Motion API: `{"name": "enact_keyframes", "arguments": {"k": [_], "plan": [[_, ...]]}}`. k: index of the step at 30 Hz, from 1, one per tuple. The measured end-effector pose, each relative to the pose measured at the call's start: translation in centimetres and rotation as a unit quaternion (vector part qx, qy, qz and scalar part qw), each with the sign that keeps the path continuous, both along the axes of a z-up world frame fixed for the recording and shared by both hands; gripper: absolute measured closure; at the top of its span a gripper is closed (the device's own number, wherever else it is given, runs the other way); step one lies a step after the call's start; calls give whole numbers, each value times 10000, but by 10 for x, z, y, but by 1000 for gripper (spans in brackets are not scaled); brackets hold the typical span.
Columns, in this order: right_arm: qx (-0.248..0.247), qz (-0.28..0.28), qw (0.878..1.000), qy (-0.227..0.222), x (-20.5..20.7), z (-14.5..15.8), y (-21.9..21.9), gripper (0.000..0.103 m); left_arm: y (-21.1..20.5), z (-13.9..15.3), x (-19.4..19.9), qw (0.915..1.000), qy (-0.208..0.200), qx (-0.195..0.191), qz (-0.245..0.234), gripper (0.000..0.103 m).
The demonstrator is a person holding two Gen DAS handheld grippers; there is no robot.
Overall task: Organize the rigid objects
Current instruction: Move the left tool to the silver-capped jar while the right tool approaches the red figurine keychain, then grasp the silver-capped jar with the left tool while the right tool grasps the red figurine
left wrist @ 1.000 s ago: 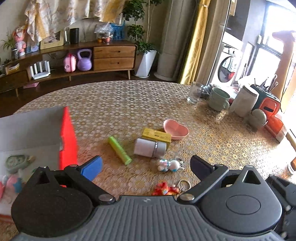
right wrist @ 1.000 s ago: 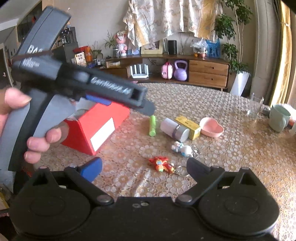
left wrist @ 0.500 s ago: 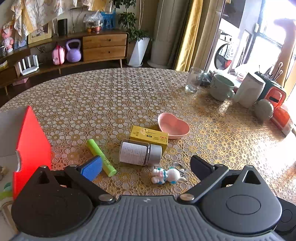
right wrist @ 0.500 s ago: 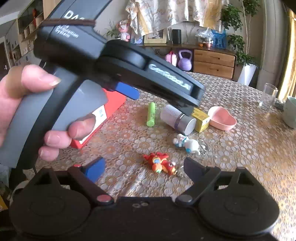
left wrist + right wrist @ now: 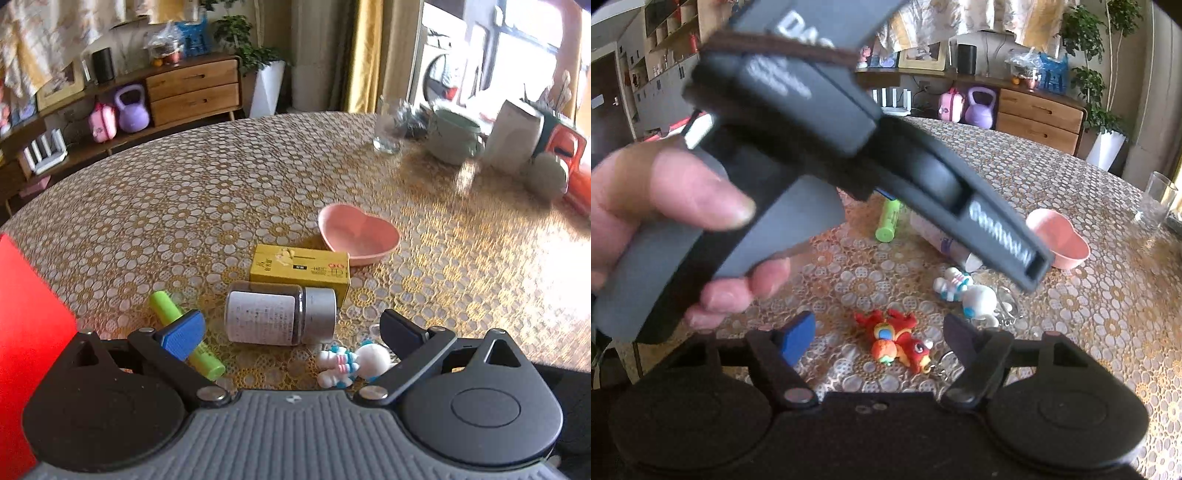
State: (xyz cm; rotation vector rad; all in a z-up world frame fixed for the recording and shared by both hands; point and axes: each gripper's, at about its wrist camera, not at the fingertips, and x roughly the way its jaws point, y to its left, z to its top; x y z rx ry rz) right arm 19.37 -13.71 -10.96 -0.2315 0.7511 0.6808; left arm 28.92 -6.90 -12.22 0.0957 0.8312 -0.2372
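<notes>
Rigid objects lie loose on the floral tablecloth (image 5: 184, 192), none boxed yet: approach step. Right gripper (image 5: 882, 338) has just been closing, jaws now mid-width w/ the red toy keychain (image 5: 897, 343) between them, untouched. Left gripper (image 5: 291, 328) wide, empty; white figure keychain (image 5: 354, 363) nearest, jar (image 5: 280, 317) just beyond, green tube (image 5: 184, 334) under its left pad. Next: drop, pinch. Farther: yellow box (image 5: 299, 267), pink heart dish (image 5: 358, 232). Left gripper crosses the right's view—collision risk. Red box (image 5: 26, 332) at left.
</notes>
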Motion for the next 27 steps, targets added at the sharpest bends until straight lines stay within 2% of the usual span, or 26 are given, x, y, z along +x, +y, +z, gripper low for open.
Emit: {"name": "enact_keyframes", "arguments": {"k": [12,15,20,24,25,26,27], "plan": [[-174,141,9997,-5,4,-11,7,37,3,-15,16,10000,21,-4,63,2],[-223,157,9996,-81,2,-12,9,43,2,-17,17,10000,-32,28,69,2],[-224,210,9995,-115,-6,-10,10,50,-1,-18,17,9999,-72,96,17,15],[-203,141,9996,-97,-3,-8,10,58,-3,-18,15,9998,-96,162,-21,34],[-204,124,9997,-99,1,-8,11,59,-3,-18,15,9998,-92,166,-28,34],[-203,101,9997,-103,1,-7,11,69,-3,-18,15,9998,-105,183,-32,34],[-202,76,9997,-107,1,-7,10,69,-4,-17,14,9997,-123,209,-34,34]]}}
